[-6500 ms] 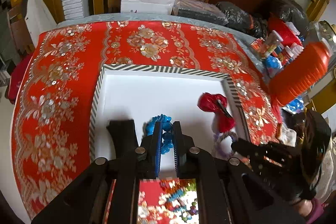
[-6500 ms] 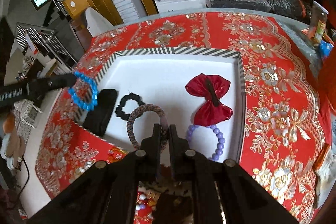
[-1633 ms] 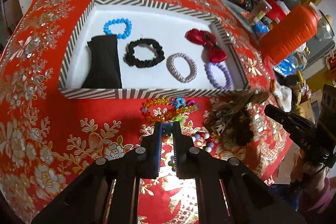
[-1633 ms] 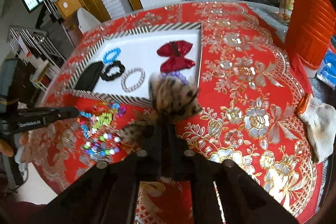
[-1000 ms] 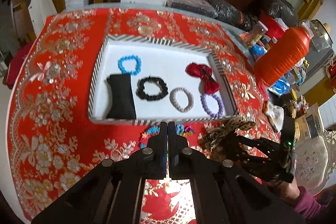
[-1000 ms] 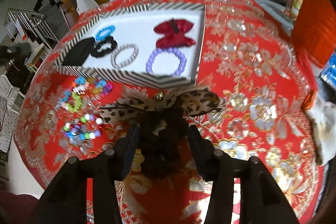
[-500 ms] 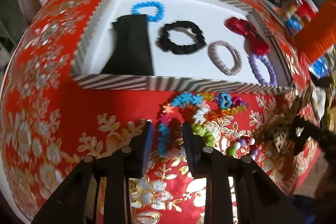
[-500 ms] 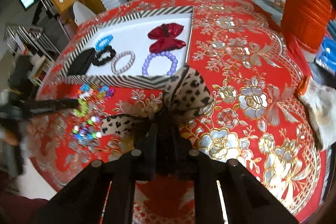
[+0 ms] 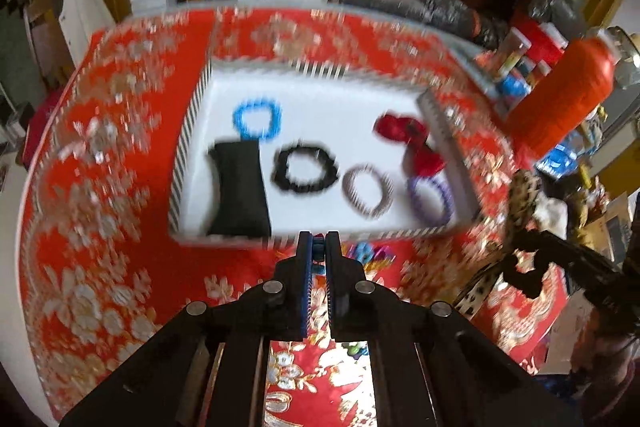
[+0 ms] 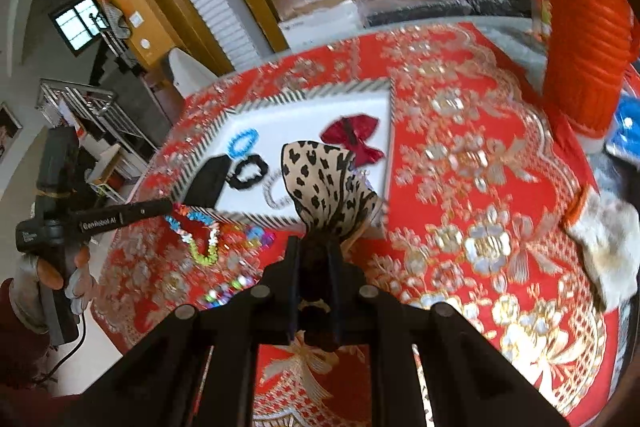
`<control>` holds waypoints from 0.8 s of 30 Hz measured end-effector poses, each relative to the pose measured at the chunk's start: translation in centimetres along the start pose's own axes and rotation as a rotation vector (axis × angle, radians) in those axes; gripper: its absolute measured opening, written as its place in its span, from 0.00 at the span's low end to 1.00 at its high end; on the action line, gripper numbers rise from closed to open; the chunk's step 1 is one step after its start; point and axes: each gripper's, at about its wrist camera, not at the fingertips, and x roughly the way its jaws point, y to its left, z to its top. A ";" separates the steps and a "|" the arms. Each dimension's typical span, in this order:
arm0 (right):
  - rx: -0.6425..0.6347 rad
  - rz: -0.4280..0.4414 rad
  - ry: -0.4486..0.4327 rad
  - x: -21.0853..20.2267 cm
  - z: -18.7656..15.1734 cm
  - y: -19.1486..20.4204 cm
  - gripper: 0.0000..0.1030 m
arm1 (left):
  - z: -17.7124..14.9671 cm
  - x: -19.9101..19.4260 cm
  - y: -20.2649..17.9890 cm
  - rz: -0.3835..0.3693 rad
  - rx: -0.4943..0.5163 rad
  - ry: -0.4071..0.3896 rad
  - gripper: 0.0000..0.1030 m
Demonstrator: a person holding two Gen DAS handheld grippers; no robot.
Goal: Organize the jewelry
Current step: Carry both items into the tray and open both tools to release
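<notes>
My left gripper [image 9: 319, 239] has a strand of blue beads between its jaws, which are closing on it. In the right wrist view this colourful bead necklace [image 10: 198, 233] hangs from the left gripper [image 10: 170, 205] above the red cloth. My right gripper [image 10: 314, 247] is shut on a leopard-print fabric bow [image 10: 320, 183], held up in front of the striped tray [image 10: 390, 131]. The tray [image 9: 182, 163] holds a blue bracelet [image 9: 258, 117], black pouch [image 9: 238, 187], black scrunchie [image 9: 304, 171], grey bracelet [image 9: 368, 191], purple bracelet [image 9: 430, 199] and red bow [image 9: 412, 143].
More loose coloured beads [image 10: 226, 291] lie on the red floral tablecloth [image 10: 460, 187] near the tray's front wall. A tall orange container [image 10: 580, 27] stands at the right, a white cloth [image 10: 604, 247] beside it. Bags and boxes crowd the far edge.
The left jaws, open around the bead strand on the cloth half a second ago, have closed on it and lifted it. The right gripper has risen with the leopard bow.
</notes>
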 end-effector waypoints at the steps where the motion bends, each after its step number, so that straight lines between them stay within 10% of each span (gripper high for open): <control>1: -0.012 0.006 -0.012 -0.2 0.6 0.4 0.12 | 0.6 -0.6 0.0 -0.005 0.000 -0.013 0.04; 24: -0.008 -0.003 0.011 10.3 11.1 1.9 0.12 | 11.8 5.3 -2.1 0.052 0.077 -0.044 0.04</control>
